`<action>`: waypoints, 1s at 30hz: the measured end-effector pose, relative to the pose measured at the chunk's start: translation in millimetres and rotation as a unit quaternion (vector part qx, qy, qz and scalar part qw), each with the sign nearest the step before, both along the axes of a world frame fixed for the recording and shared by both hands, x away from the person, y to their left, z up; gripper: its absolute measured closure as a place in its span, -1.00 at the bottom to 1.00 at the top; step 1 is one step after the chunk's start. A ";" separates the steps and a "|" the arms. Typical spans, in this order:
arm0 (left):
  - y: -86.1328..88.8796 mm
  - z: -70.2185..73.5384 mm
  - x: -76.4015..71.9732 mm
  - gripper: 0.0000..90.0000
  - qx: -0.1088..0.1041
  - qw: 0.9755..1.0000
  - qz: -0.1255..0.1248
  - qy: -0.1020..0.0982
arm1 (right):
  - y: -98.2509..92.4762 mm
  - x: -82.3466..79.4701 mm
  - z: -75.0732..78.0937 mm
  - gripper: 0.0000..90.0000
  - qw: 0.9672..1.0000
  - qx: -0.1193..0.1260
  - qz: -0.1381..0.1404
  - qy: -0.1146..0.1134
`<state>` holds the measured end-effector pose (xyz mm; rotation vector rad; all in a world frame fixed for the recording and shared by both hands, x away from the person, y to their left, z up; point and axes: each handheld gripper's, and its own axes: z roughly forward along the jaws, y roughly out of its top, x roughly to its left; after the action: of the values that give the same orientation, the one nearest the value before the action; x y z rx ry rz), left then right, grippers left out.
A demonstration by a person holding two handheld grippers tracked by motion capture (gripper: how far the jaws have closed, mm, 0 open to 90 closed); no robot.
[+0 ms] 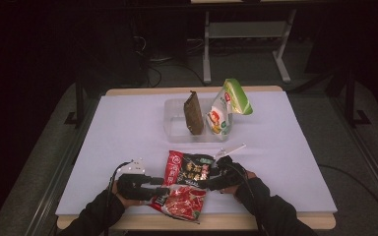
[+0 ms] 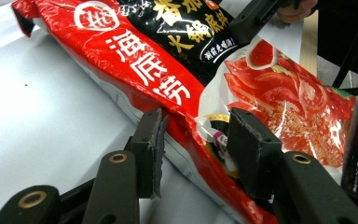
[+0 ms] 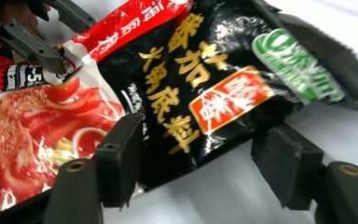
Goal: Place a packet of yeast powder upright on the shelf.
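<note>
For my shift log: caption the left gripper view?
Left hand-held gripper straddling the edge of a red-and-black sauce packet on the white table.

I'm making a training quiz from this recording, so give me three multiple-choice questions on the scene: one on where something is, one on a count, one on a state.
1. Where does the red and black packet lie?
A. in the clear tray
B. on the white table near the front edge
C. on the floor

2. How many packets stand in the clear tray?
A. two
B. four
C. none

3. How does the left gripper meet the red and black packet?
A. jaws closed on its edge
B. held high above it
C. resting in the tray

Answers:
1 B, it lies on the table between both grippers.
2 A, a brown packet and a white and green packet stand there.
3 A, the left gripper view shows both pads against the packet's edge.
</note>
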<state>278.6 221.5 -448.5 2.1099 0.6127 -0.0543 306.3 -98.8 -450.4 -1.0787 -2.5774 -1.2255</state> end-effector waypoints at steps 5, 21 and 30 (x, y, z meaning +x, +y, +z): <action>-4.4 0.1 4.2 0.29 0.001 1.000 0.013 -0.015 | 2.3 -1.5 -0.5 -0.18 1.000 -0.006 -0.006 -0.026; -1.9 -2.3 13.0 0.30 -0.014 1.000 0.015 -0.018 | -5.1 -7.2 -0.8 0.41 0.997 0.011 -0.020 -0.074; -1.1 -2.9 19.9 -0.21 -0.007 0.998 0.051 -0.022 | -5.1 -11.0 -0.3 0.55 0.996 0.017 -0.022 -0.089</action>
<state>298.5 220.3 -451.4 2.0579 0.6891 0.0452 295.3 -103.9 -450.7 -1.0709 -2.6621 -1.4320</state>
